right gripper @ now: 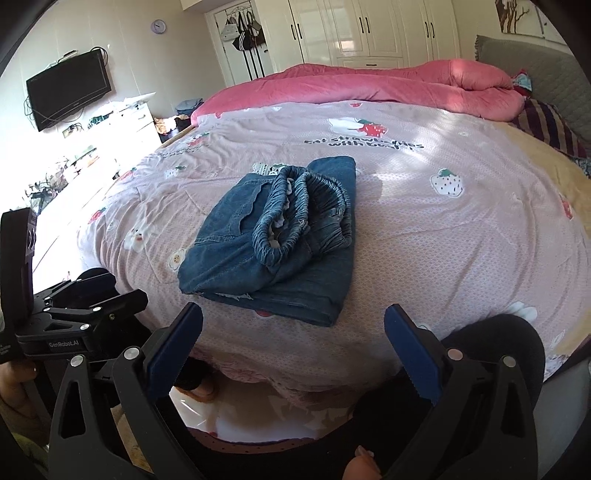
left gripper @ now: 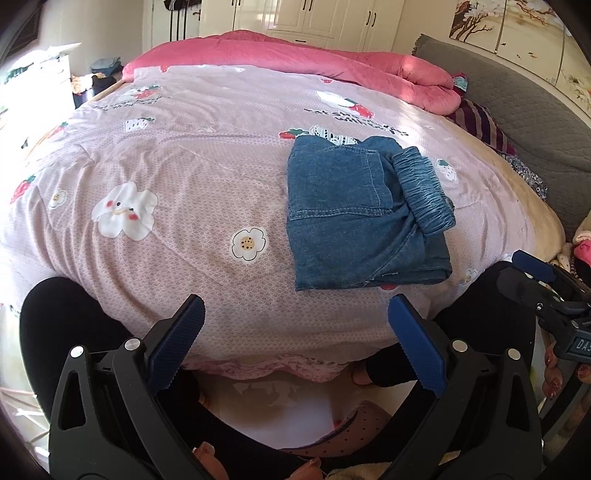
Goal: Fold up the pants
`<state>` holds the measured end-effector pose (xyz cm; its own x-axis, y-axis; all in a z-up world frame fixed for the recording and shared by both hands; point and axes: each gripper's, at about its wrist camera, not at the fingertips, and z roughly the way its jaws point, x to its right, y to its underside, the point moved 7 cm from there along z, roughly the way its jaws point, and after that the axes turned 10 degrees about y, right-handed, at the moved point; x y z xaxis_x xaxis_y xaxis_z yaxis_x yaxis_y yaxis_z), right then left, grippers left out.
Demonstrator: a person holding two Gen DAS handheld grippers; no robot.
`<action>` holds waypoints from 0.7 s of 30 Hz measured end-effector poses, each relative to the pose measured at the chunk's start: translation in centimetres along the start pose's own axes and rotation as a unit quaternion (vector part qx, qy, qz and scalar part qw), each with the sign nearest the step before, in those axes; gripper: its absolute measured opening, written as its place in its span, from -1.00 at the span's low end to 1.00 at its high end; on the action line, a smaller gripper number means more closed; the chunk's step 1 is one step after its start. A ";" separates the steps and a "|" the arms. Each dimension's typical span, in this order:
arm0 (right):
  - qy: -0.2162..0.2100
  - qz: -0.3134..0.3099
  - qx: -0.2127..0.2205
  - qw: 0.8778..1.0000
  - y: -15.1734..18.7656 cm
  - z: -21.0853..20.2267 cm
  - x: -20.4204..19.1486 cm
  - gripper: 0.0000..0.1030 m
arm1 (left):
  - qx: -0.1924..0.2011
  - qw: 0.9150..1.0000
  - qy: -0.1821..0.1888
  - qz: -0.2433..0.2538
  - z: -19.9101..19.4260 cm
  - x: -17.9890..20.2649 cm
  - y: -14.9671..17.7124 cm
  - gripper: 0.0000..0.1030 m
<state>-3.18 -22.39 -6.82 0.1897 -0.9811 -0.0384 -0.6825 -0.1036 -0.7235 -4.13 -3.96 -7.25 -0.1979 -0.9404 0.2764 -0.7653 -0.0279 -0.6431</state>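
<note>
Pants [right gripper: 273, 240] folded compact on quilt [right gripper: 443, 229]. Left gripper [left gripper: 295, 343], right gripper [right gripper: 293, 345] near of pants, spread wide, empty. Likely done; keep clear, avoid snagging waistband [right gripper: 299, 214].

Both cameras sit low at the near edge of the bed [left gripper: 177, 155], each peering out between the two fingers of its own hand-held gripper and facing across the quilt toward the white wardrobes [right gripper: 369, 29] on the far wall. The left wrist view stands to the left — the folded denim pants [left gripper: 354, 214] lie right of its centre, and the right hand-held gripper [left gripper: 532, 269] pokes in at its right edge. The right wrist view looks from further right and a little nearer the pants [right gripper: 273, 240], with the left hand-held gripper [right gripper: 92, 291] at its left edge. They share the quilt, pants, pink blanket [right gripper: 369, 85] and grey headboard [left gripper: 517, 96].
</note>
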 end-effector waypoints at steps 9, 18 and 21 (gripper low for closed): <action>-0.002 -0.003 0.004 1.000 -0.4 -0.4 -0.3 0.91 | 0.002 1.000 -0.008 0.009 -0.2 0.6 0.0 0.81; -0.002 -0.003 0.004 1.000 -0.4 -0.6 -0.4 0.91 | 0.008 1.000 -0.015 0.005 -0.6 0.4 0.0 0.81; -0.002 -0.002 0.004 1.000 -0.4 -0.6 -0.4 0.91 | 0.008 1.000 -0.021 0.003 -0.8 0.2 -0.1 0.81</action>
<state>-3.39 -22.07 -6.14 0.1952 -0.9801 -0.0375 -0.6756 -0.1066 -0.7295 -4.55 -3.88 -6.56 -0.1769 -0.9538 0.2429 -0.7542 -0.0272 -0.6561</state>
